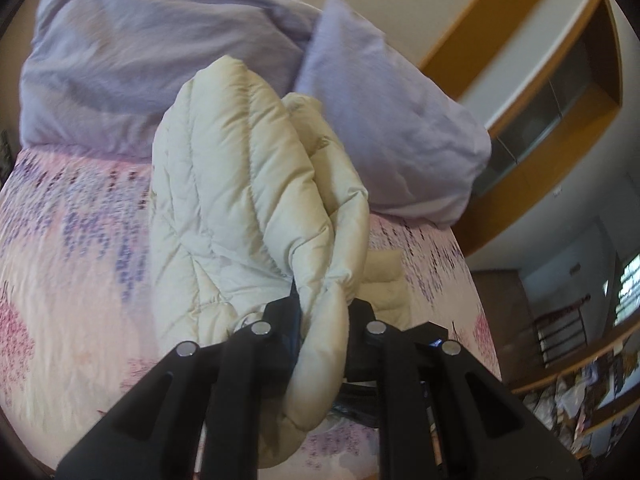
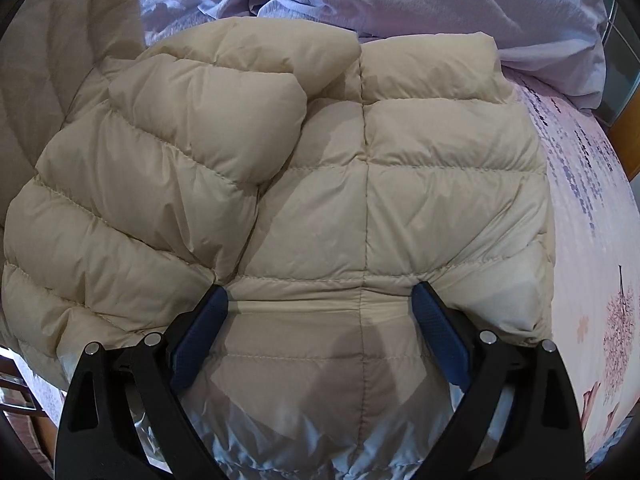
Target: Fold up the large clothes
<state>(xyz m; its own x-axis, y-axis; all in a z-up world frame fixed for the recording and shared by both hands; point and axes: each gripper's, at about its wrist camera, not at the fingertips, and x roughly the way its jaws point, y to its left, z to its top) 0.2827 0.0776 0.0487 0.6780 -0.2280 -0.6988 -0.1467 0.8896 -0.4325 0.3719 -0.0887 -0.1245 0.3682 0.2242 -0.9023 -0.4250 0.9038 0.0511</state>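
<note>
A cream quilted puffer jacket [image 2: 320, 184] lies on the bed, one sleeve folded over its front. My left gripper [image 1: 320, 312] is shut on a bunched part of the jacket [image 1: 248, 184] and holds it lifted above the bed. My right gripper [image 2: 320, 300] is open, its blue-padded fingers [image 2: 204, 328] spread wide and resting on the jacket's lower front. The jacket's silvery lining [image 2: 304, 440] shows at the bottom of the right wrist view.
The bed has a pink and purple flowered sheet [image 1: 68, 240], which also shows in the right wrist view [image 2: 584, 208]. A lavender duvet [image 1: 140, 60] and pillow [image 1: 384, 120] lie at the far end. A wooden cabinet [image 1: 552, 92] stands on the right.
</note>
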